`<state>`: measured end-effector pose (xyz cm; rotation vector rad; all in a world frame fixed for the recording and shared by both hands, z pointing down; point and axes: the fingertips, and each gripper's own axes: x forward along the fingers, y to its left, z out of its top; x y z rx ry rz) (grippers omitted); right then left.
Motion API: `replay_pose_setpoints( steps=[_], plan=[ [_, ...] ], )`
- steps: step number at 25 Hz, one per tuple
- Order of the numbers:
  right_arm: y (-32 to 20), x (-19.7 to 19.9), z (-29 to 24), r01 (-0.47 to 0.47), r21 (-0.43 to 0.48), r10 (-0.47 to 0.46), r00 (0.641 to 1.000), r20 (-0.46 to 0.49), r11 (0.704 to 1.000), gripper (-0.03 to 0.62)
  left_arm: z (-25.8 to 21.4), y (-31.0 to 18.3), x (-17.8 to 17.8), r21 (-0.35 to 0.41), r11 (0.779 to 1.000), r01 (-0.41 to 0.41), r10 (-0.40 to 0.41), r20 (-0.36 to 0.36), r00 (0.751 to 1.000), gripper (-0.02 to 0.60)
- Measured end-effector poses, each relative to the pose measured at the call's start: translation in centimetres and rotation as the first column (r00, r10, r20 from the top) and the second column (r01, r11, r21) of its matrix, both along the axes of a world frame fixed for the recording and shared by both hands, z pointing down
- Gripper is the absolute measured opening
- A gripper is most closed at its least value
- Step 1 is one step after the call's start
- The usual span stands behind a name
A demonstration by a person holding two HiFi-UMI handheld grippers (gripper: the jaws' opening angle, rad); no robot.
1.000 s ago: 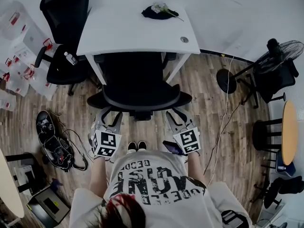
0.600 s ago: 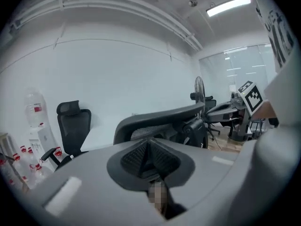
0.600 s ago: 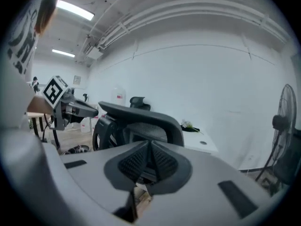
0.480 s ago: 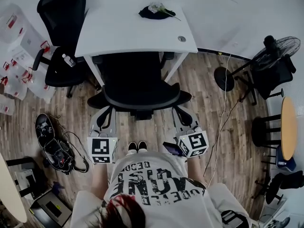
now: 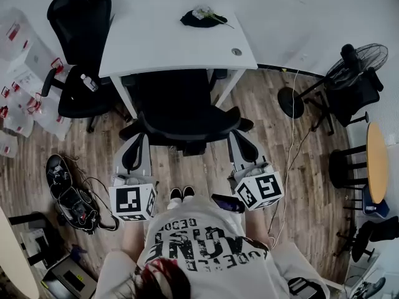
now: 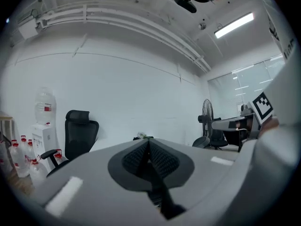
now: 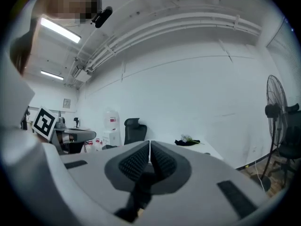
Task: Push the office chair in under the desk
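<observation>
1. Office chair (image 5: 181,114) stands at the near side of the desk (image 5: 156,45), partly pushed in. The front of its seat is hidden under the desk top, and its base and wheels are covered by the seat and back.
2. The head view does not show whether either tool touches the chair's back. Neither gripper view shows this chair at all.
3. It is black, with a curved back rim on the side away from the desk and one armrest sticking out at each side.
4. Left tool (image 5: 141,139) sits by the chair's left armrest, just off the desk's near edge. Its jaws are pressed together with nothing between them.
5. Right tool (image 5: 232,137) sits by the right armrest. Its jaws have just been closing and now meet on nothing.
6. Counts: one desk, two tools and two black chairs. The second chair (image 5: 81,42) is at the desk's left end. One dark bundle with flowers (image 5: 202,16) lies at the desk's far edge.
</observation>
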<state>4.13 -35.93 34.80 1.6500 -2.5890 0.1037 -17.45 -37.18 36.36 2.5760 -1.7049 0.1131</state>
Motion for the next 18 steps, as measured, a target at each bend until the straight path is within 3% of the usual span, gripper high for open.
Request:
replay_pose_setpoints(
  steps=[7,18],
  plan=[
    [0.6,-3.4,-3.6,0.01,0.066,-0.014,0.998,0.06,0.998,0.02,-3.1,0.7,0.8,0.07,0.997,-0.02,0.021,-0.003,1.0,0.012],
    [3.6,-5.5,-5.9,0.131,0.112,-0.134,0.991,0.028,0.985,0.02,-6.0,4.0,5.5,0.108,0.993,-0.048,0.054,-0.046,0.997,0.012]
  ],
)
